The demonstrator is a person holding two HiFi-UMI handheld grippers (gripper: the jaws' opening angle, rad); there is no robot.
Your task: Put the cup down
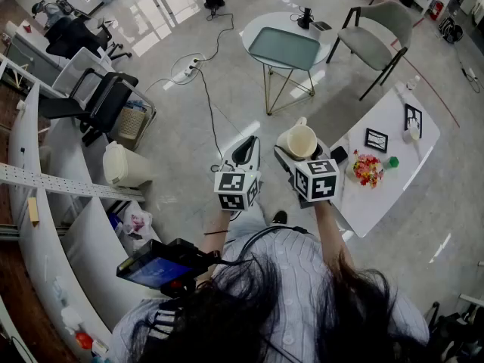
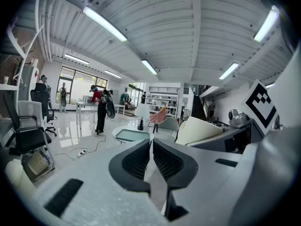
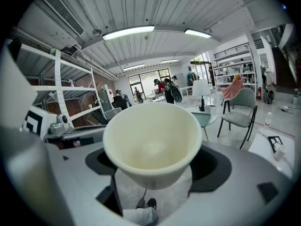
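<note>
A cream cup (image 1: 300,140) with a handle sits between the jaws of my right gripper (image 1: 302,148), held in the air above the floor, left of the white table (image 1: 382,199). In the right gripper view the empty cup (image 3: 151,144) fills the middle with its mouth towards the camera, and the dark jaws press on both its sides. My left gripper (image 1: 243,154) hangs beside it at the same height. In the left gripper view its ribbed pads (image 2: 151,160) stand together with nothing between them, and the cup (image 2: 198,131) shows to the right.
The white table holds a heap of colourful small pieces (image 1: 367,169), a green cube (image 1: 392,161), two black frames (image 1: 376,140) and a bottle (image 1: 412,132). Farther off stand a round glass side table (image 1: 285,47), a grey chair (image 1: 375,35), a cable with a power strip (image 1: 187,70) and an office chair (image 1: 98,104).
</note>
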